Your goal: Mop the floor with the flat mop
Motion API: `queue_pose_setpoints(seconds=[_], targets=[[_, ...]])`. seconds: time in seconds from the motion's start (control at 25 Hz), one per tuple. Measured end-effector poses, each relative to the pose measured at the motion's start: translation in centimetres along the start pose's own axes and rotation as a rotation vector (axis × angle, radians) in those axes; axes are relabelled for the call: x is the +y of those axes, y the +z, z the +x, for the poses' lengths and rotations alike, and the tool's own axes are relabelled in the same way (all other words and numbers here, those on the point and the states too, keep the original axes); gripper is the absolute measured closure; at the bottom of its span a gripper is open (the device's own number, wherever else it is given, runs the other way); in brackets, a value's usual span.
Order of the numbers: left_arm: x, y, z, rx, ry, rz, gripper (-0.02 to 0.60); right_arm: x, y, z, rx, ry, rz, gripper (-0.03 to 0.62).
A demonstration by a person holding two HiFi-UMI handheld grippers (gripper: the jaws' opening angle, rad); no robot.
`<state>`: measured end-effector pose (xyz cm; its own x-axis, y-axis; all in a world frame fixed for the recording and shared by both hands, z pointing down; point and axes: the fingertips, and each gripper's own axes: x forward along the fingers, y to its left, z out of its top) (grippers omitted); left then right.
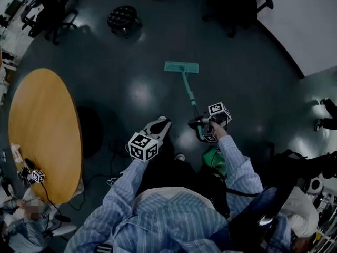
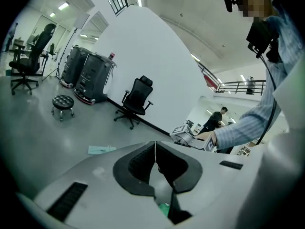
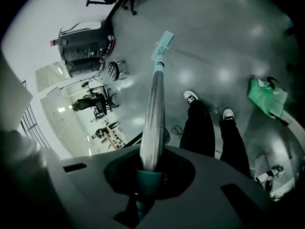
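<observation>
The flat mop has a teal head (image 1: 181,67) lying flat on the dark grey floor ahead of me, also visible far off in the right gripper view (image 3: 162,45) and the left gripper view (image 2: 101,150). Its metal handle (image 1: 189,96) slopes back to my right gripper (image 1: 206,123), which is shut on the handle's teal grip end (image 3: 149,179); the shaft (image 3: 153,113) runs straight out between the jaws. My left gripper (image 1: 159,126) hangs to the left of the handle, apart from it. Its pads (image 2: 143,163) meet with nothing between them.
A round wooden table (image 1: 42,130) fills the left side. A black stool (image 1: 122,19) and office chairs (image 1: 50,15) stand beyond the mop. A green bag (image 1: 216,159) lies by my feet (image 3: 190,96), and cables (image 1: 113,181) trail near the table.
</observation>
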<state>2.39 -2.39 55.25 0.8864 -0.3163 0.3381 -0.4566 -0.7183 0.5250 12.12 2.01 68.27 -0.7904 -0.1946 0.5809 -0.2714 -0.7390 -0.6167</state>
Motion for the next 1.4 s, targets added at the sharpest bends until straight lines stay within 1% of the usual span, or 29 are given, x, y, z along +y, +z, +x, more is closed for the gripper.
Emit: queue_pose_setpoints(seconds=[0.24, 0.52, 0.64, 0.84, 1.04, 1.28, 1.4], targets=[[-5.9, -2.7, -2.9, -0.048, -0.003, 0.005, 0.574, -8.0, -8.7, -0.9, 0.037, -0.024, -0.013, 0.568], [-11.5, -6.2, -6.3, -0.062, -0.019, 0.03, 0.574, -15.6, -17.8, -3.1, 0.042, -0.005, 0.0, 0.568], [-13.3, -7.1, -7.1, -0.061, -0.027, 0.045, 0.574, -18.3, -20.9, -4.1, 0.051, -0.004, 0.001, 0.568], [-14.5, -8.1, -8.1, -0.072, -0.029, 0.052, 0.574, -21.1, -25.0, -6.2, 0.067, 0.011, 0.023, 0.568], [-15.5, -9.3, -8.5, -0.069, -0.038, 0.039, 0.574, -24.2, -28.3, -9.0, 0.102, -0.027, 0.022, 0.568], [-16.3, -9.6, -8.4, -0.057, -0.06, 0.051, 0.574, -26.5, -30.8, -11.3, 0.121, -0.083, 0.019, 0.568], [-16.1, -9.3, -8.1, -0.054, -0.061, 0.055, 0.574, -27.2, -30.7, -11.5, 0.129, -0.087, 0.008, 0.568]])
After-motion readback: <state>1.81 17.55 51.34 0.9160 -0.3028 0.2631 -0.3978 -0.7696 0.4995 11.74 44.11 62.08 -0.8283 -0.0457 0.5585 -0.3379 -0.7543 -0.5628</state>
